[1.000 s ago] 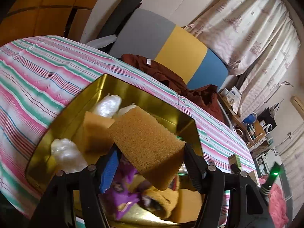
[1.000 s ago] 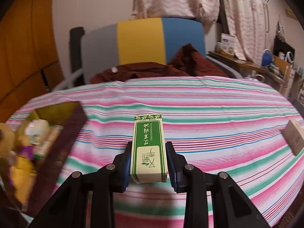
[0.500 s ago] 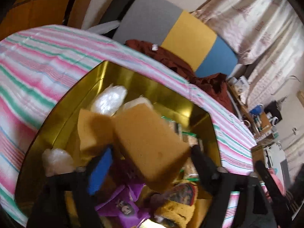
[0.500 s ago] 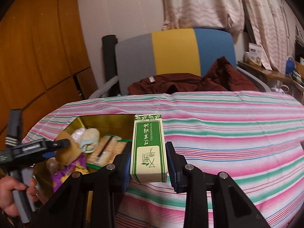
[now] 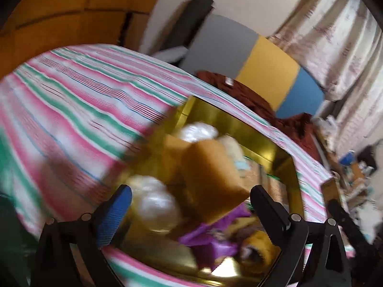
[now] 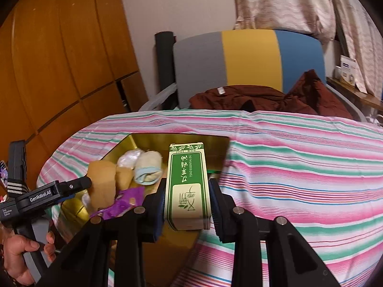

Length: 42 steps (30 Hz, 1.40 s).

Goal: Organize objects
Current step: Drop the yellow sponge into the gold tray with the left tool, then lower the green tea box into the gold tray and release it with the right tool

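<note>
Right wrist view: green box [image 6: 187, 186] clamped upright in right tool [image 6: 187, 205], held above near edge of gold tin [image 6: 153, 141] on striped worktop [image 6: 299, 157]. Left tool [image 5: 189, 211] jaws opening, nothing gripped, sponge [image 5: 210, 179] leaning loose in the tin. Risk: tin crowded, box could land on sponge and tip out

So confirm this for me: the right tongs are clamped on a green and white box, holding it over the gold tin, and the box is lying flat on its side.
Not quite. In the right wrist view the right tongs are clamped on the green and white box over the gold tin, but the box stands upright between the pads, not flat on its side.
</note>
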Available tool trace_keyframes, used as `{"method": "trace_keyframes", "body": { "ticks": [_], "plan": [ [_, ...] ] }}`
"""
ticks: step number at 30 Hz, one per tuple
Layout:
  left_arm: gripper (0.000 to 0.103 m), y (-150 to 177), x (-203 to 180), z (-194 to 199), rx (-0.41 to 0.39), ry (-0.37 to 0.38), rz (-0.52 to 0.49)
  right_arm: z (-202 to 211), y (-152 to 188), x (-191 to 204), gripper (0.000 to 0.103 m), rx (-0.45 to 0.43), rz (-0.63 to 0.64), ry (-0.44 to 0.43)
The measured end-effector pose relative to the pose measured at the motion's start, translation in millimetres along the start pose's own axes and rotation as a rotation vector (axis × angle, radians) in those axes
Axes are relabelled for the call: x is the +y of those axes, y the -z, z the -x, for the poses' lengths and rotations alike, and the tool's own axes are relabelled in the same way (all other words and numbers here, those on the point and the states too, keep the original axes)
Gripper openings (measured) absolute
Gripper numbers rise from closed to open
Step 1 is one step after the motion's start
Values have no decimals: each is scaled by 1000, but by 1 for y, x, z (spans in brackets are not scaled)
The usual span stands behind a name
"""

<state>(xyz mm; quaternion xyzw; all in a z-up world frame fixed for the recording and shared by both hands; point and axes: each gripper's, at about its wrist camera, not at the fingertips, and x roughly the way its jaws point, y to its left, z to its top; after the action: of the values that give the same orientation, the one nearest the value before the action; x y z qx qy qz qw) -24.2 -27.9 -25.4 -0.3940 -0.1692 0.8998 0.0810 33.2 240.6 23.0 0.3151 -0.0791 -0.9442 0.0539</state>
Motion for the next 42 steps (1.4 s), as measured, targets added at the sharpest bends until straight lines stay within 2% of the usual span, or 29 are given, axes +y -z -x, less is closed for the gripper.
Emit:
{"method": "trace_keyframes", "body": {
  "ticks": [1,5,10,12,16,21,24,29,33,42],
  "plan": [
    [100,0,5,2,-6,-28,2,-1,-1,3,32,3,7,-8],
    [100,-3,11,-2,1,-35,-3,-6,-2,16,32,21,28,-38],
    [100,-7,-1,-14,36,-74,-95,-15,-3,28,32,48,47,-53],
    [98,-8,-5,-13,30,-24,-111,-21,-4,30,32,63,41,-51],
    [99,-7,-12,2,-32,-40,-147,-33,-8,28,32,103,8,-43],
    [103,-6,-16,24,-119,-8,-130,-52,-16,39,32,137,35,20],
    [103,-3,-23,33,-150,-33,-158,-63,-20,48,32,147,63,50],
    [103,2,-29,40,-141,-94,-179,-77,-23,62,32,168,109,80],
    [103,3,-24,48,-141,-99,-144,-86,-26,67,32,181,117,101],
    [103,8,-16,58,-130,-155,-122,-116,-31,53,32,244,26,129]
  ]
}}
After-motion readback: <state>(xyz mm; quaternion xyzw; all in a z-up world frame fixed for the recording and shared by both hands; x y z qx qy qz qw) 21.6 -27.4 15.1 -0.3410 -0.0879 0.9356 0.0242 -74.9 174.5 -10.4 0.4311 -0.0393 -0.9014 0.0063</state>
